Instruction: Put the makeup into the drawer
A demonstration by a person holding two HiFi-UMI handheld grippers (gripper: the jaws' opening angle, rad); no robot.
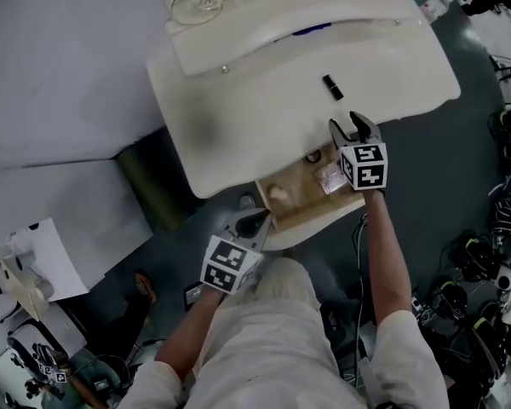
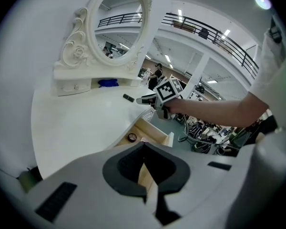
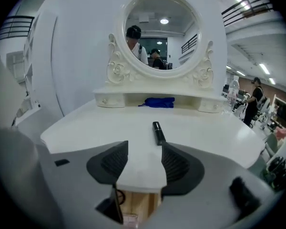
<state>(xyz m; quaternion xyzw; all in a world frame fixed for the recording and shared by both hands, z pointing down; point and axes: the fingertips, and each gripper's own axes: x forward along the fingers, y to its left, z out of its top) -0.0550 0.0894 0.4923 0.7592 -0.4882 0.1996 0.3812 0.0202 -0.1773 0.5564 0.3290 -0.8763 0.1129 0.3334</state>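
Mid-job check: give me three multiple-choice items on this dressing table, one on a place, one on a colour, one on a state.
1. Where does the black tube lie?
A. on the floor
B. on the tabletop
C. on a chair

2. What colour is the item on the shelf below the mirror?
A. blue
B. red
C. yellow

3. How does the right gripper stand?
A. shut on the black tube
B. shut, empty
C. open, empty

Answers:
1 B: it rests on the white top, beyond the open drawer.
2 A: it shows bright blue against the white shelf.
3 C: its jaws stand apart, with nothing gripped between them; the tube lies ahead of them.
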